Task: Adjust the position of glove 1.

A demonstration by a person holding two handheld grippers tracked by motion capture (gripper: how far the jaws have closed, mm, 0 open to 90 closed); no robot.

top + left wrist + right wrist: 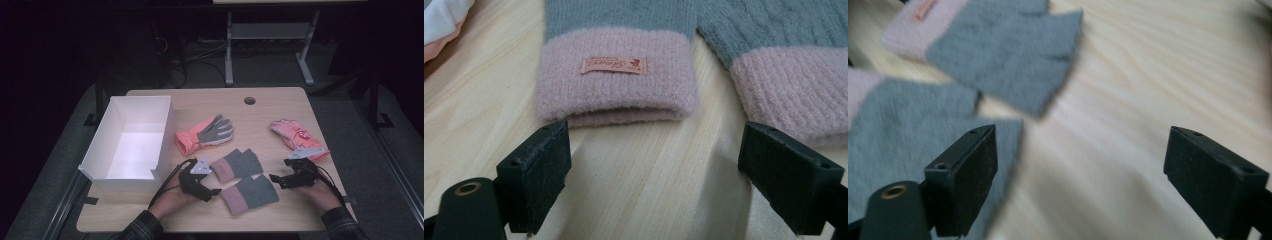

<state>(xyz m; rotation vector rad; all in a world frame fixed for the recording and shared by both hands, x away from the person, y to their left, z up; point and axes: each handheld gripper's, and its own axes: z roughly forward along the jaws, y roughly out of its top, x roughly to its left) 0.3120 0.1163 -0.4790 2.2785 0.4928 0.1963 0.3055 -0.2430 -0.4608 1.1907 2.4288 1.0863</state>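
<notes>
At the left of the high view a white box (131,145) is sitting open on the table (280,105). Just right of it, at lower centre, the left gripper (212,189) is resting near the pink cuffs of two grey mittens; in the left gripper view its jaws are standing spread, nothing between them, with the labelled cuff of the far mitten (616,65) lying just ahead and the cuff of the near mitten (794,75) at the right edge. Above them, mid-frame, an orange glove (205,134) is lying flat. The far mitten (236,165) and near mitten (249,194) are lying side by side at centre. At lower right the right gripper (278,179) is hovering just beside the near mitten's finger end, jaws spread wide and gripping nothing. Behind it a pink glove (295,134) is lying at the right.
</notes>
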